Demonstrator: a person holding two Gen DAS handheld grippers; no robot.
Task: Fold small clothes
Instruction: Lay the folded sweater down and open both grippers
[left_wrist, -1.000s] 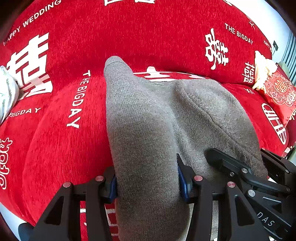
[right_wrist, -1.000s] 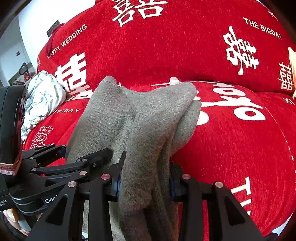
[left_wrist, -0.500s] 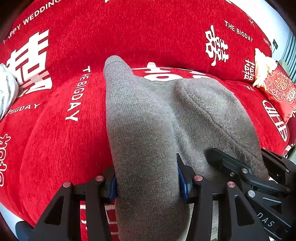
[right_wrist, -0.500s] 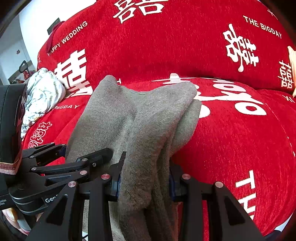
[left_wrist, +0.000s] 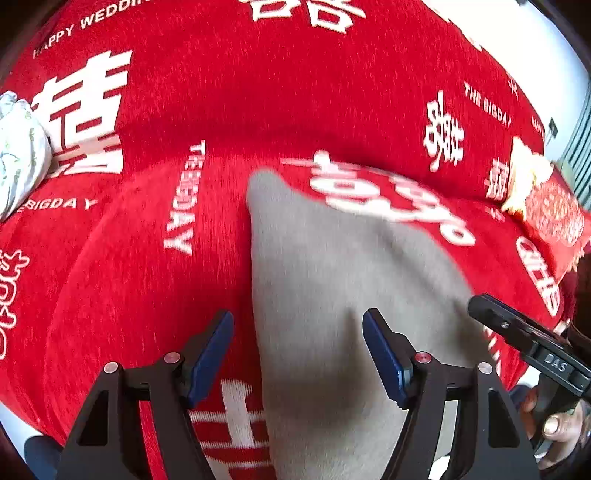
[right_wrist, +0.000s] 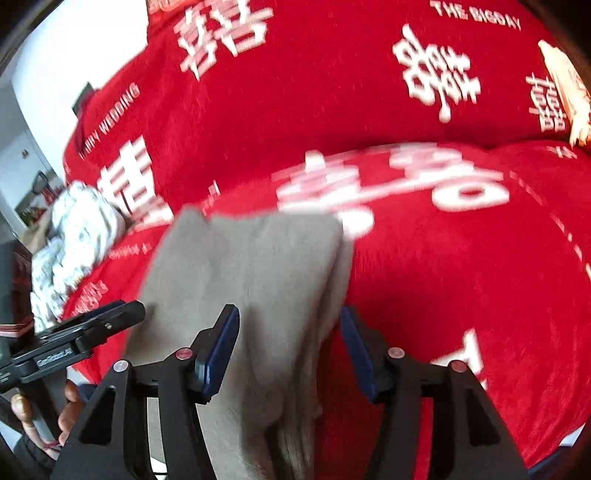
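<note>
Grey garment loose between both grippers' spread fingers.

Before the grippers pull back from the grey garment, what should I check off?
1. Left gripper open: ok.
2. Right gripper open: ok.
3. Grey garment lying on the red cover: ok.
4. Cloth free of the right gripper's fingers: cannot tell, it passes between them.
5. Fold edges aligned: cannot tell, pictures blurred.
6. White bundle apart from the garment: ok.
</note>
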